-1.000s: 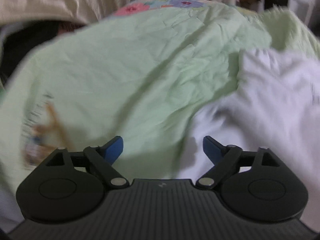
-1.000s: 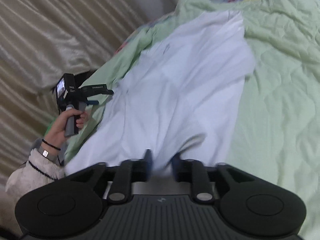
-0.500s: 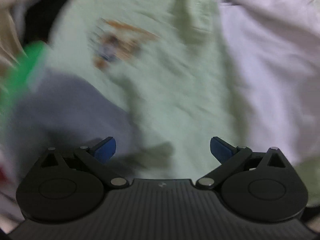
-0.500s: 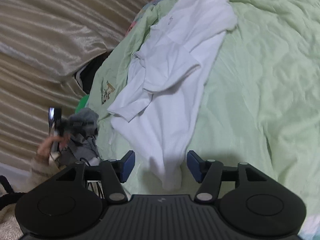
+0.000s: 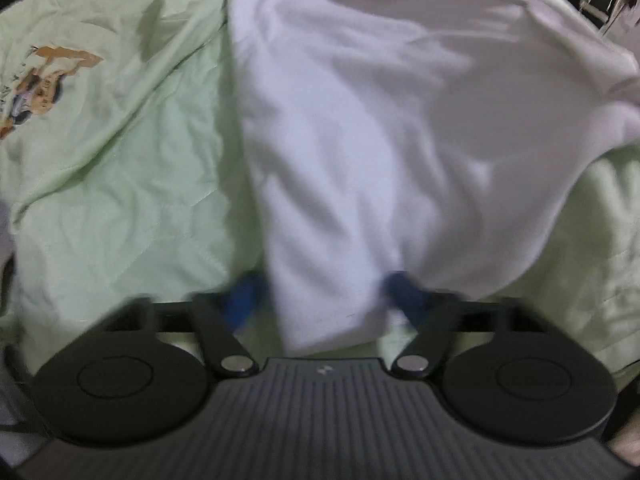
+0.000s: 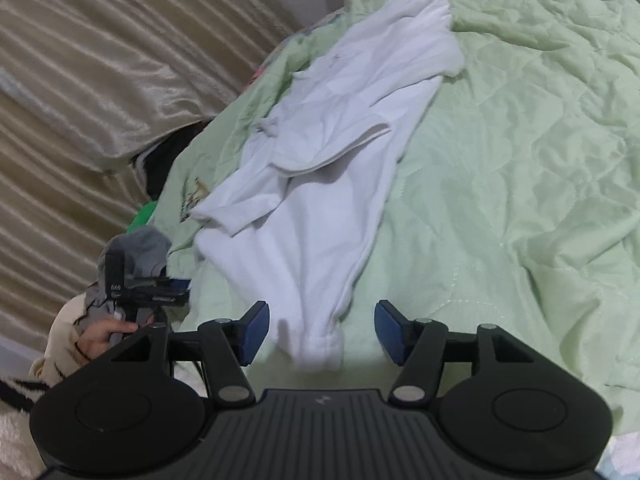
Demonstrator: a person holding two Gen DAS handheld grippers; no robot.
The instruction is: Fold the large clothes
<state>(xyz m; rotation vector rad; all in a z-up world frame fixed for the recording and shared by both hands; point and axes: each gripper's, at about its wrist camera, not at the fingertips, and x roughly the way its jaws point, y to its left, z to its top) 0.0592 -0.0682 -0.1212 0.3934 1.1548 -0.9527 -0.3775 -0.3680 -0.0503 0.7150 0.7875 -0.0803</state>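
Shirt: the white garment (image 6: 320, 184) lies long and bunched on the green quilt (image 6: 520, 160), one part flopped over the middle. I can't tell just what kind of top it is.
Done so far: I think almost nothing. It is messy, not flat, not folded.
Left to do: I guess spread it out, then fold it.
Left gripper (image 5: 326, 292): I point it steeply down at one end of the cloth. The blue fingers (image 5: 244, 294) are closing with cloth between them. They look blurry, so I can't tell if they pinch yet.
Right gripper (image 6: 318, 330): I tip it down at the near cuff. Its fingers (image 6: 390, 332) are apart, closing, not touching the cuff.
My left hand (image 6: 102, 334): low by the bed edge, holding its tool.
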